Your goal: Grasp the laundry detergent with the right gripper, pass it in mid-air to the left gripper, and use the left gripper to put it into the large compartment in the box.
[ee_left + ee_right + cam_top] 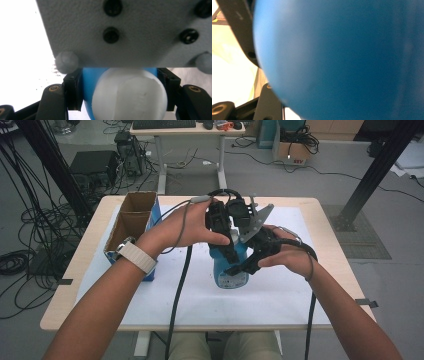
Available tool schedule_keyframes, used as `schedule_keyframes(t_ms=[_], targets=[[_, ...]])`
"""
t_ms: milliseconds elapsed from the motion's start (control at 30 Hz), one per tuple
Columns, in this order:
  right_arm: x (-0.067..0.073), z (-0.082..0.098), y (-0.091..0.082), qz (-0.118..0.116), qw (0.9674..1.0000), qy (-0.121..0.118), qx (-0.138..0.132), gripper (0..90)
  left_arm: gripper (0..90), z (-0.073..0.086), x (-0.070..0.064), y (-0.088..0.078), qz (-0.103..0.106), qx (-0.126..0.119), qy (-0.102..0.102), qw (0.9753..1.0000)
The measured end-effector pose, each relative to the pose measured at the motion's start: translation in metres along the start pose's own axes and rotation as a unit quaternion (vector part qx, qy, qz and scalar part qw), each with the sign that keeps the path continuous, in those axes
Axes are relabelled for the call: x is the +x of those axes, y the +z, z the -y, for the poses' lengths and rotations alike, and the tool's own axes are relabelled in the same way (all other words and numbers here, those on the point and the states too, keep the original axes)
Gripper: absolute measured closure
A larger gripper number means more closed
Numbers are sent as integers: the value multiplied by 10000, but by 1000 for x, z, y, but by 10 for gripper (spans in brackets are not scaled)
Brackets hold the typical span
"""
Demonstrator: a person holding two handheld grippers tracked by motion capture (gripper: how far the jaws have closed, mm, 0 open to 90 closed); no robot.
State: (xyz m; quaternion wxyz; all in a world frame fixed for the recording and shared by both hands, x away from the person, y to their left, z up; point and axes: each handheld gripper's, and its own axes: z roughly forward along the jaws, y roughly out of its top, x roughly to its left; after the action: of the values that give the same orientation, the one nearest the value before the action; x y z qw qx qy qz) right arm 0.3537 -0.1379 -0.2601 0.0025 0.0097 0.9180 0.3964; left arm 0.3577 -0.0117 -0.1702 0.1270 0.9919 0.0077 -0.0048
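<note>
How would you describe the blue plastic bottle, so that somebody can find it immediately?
On the white sheet covering the wooden table, look at the middle, where both hands meet. The blue plastic bottle stands there, clamped by both grippers; the open cardboard box stands apart at the left.

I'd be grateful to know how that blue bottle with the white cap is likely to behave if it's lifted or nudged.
The blue bottle looks like smooth rigid plastic, so probably stiff but somewhat slippery. Its rounded body may roll if laid down. The left gripper clamps at the white cap, so the body could swing below.
</note>
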Motion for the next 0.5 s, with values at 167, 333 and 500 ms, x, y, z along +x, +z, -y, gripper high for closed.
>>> schedule_keyframes(t_ms=[167, 333, 500], targets=[[0, 1, 0, -59, 10000, 30, -69, 429, 376, -2, 0, 0, 14, 58, -16, 10000], [-1, 3, 0, -33, 9997, -86, -207, 427, 377, -5, 0, -1, -10, 77, -10, 10000], [-1, 8, 1, -194, 9995, 48, -255, 193, 377, -5, 1, -2, -34, 211, -86, 9997]])
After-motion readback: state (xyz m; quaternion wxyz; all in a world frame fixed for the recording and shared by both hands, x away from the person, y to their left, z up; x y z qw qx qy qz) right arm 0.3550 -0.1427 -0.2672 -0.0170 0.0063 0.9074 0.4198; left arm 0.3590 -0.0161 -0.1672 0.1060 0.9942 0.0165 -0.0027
